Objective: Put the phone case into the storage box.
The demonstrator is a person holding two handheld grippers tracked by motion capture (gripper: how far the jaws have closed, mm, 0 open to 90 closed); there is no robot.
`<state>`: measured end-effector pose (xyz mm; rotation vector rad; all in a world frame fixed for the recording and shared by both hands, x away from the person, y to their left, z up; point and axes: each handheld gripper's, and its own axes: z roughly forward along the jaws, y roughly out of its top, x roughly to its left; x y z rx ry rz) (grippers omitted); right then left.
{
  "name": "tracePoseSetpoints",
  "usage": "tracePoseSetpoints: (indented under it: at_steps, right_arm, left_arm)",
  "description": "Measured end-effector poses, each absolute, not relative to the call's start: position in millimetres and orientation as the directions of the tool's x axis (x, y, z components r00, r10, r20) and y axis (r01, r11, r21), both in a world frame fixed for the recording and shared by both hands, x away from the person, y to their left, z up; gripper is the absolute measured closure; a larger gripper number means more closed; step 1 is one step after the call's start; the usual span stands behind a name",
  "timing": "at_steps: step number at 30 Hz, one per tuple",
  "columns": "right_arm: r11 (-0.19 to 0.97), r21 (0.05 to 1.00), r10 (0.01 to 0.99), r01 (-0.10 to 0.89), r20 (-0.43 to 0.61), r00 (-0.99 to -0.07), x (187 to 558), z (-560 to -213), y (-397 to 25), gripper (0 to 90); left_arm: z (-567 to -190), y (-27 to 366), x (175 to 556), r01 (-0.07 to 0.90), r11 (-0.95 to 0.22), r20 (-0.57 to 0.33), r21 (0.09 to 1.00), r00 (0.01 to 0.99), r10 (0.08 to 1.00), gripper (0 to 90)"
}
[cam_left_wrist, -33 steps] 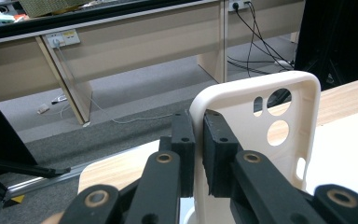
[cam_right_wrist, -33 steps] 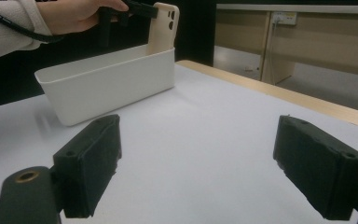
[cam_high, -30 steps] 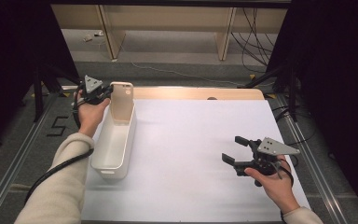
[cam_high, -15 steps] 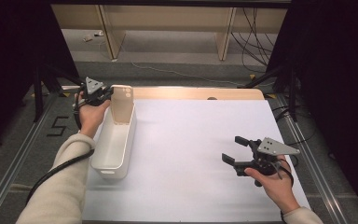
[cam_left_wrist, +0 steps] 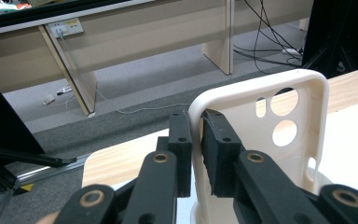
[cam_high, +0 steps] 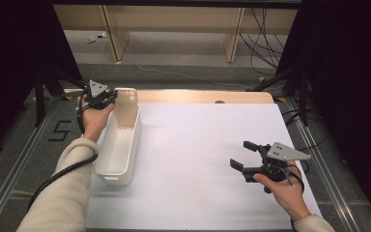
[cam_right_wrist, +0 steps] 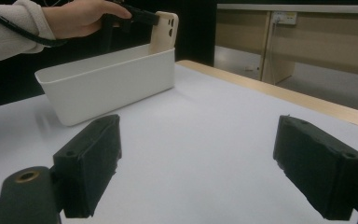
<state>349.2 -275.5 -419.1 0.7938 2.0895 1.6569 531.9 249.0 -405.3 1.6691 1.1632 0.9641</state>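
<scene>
Fingers (cam_left_wrist: pixel 216 154) of the left gripper (cam_high: pixel 98 96) are pinched on a cream phone case's (cam_high: pixel 126 107) rim, held upright at the white bin's (cam_high: pixel 118 151) far end, where a thin-edge slip could be risked, while the right gripper (cam_high: pixel 245 155) is held spread, empty, well apart.

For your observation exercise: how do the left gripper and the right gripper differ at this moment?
The left gripper is shut on the phone case; the right gripper is open and holds nothing. The left is at the table's far left corner, above the white bin; the right is nearer the person, over bare table. Both have black jaws and a grey plate.
</scene>
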Motion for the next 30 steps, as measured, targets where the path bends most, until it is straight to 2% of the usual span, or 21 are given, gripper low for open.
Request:
tracePoseSetpoints:
  at_steps: [17, 30]
  right_arm:
    - [0.156, 0.966, 0.624, 0.208, 0.067, -0.779, 349.5, -419.6, -275.5, 16.2]
    - [0.157, 0.965, 0.618, 0.212, 0.072, -0.783, 349.5, -420.2, -274.8, 16.2]
  left_arm:
    - [-408.6, 246.2, 538.0, 0.314, -0.219, 0.136, 0.924, 0.266, 0.954, 77.1]
    - [-410.5, 245.4, 540.1, 0.340, -0.221, 0.135, 0.914, 0.259, 0.956, 66.9]
